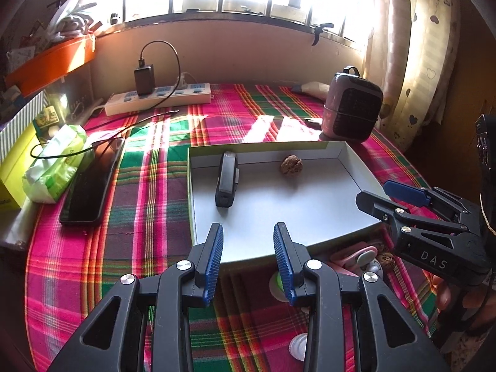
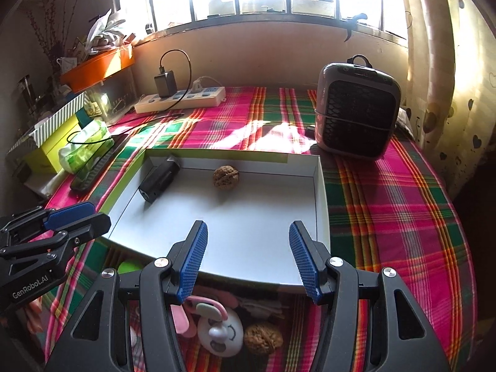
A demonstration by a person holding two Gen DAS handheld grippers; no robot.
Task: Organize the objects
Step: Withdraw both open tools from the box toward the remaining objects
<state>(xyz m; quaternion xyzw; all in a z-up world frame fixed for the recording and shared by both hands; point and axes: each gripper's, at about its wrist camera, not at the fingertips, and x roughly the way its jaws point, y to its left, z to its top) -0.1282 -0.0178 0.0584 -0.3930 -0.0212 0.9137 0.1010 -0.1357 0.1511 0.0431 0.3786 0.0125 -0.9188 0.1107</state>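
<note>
2 grippers hang empty with jaws apart, the left gripper [image 1: 248,260] and right gripper [image 2: 248,260], over the near rim of a white tray [image 2: 321,192] holding a walnut [image 2: 225,177] and a black device [image 2: 159,178]. Their fingers half-hide a second walnut [image 2: 263,338] and a pink toy [image 2: 217,325] on the plaid cloth [image 2: 387,217]; a small heater [image 2: 356,114] stands behind

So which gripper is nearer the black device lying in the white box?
Left. The left gripper hovers open at the box's near edge, almost in line with the black device. The right gripper hovers open further right, the device off to its left.
</note>
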